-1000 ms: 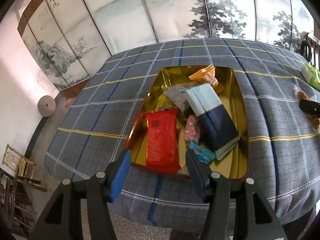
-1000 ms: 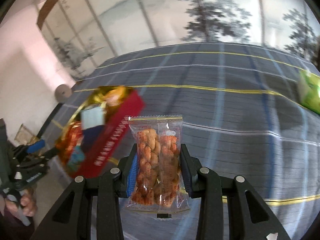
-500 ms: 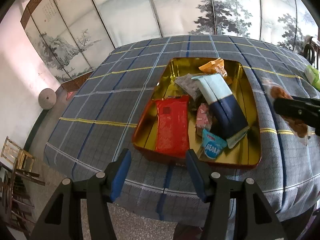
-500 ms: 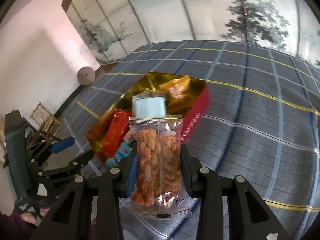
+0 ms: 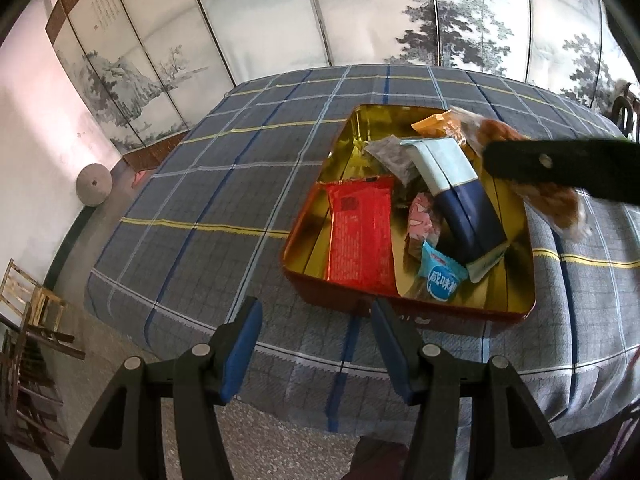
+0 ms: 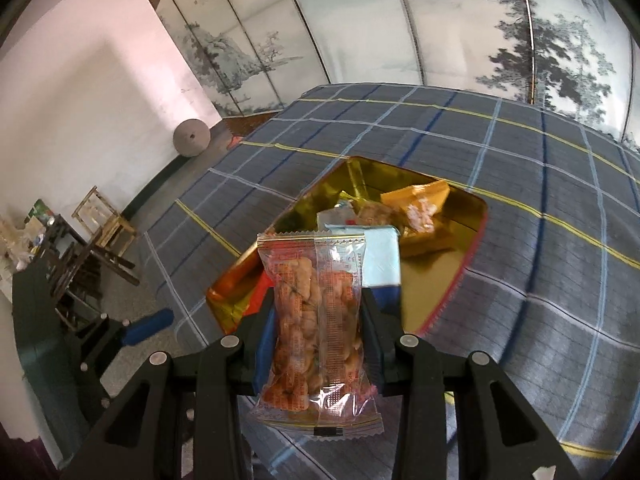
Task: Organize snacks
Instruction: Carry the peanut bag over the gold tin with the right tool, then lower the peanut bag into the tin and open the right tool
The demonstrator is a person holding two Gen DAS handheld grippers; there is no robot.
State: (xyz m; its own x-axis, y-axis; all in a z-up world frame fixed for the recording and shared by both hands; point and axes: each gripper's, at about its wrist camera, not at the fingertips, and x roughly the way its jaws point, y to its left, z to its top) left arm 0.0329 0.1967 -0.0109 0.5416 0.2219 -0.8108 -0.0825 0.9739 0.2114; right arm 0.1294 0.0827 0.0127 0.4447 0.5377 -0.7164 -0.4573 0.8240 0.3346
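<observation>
The right claw pinches a clear packet of orange-brown fried snacks above the red, gold-lined rectangular tin, which already contains several packets. The packet is not yet deposited. The left claw is spread, empty, beside the tin.

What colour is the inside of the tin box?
Shiny gold inside; the left wrist view shows it best.

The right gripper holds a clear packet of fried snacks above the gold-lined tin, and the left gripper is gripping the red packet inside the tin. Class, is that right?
Not quite. The left gripper is open and empty, short of the tin; the red packet lies untouched, as the left wrist view shows. The right gripper does hold the clear packet.
</observation>
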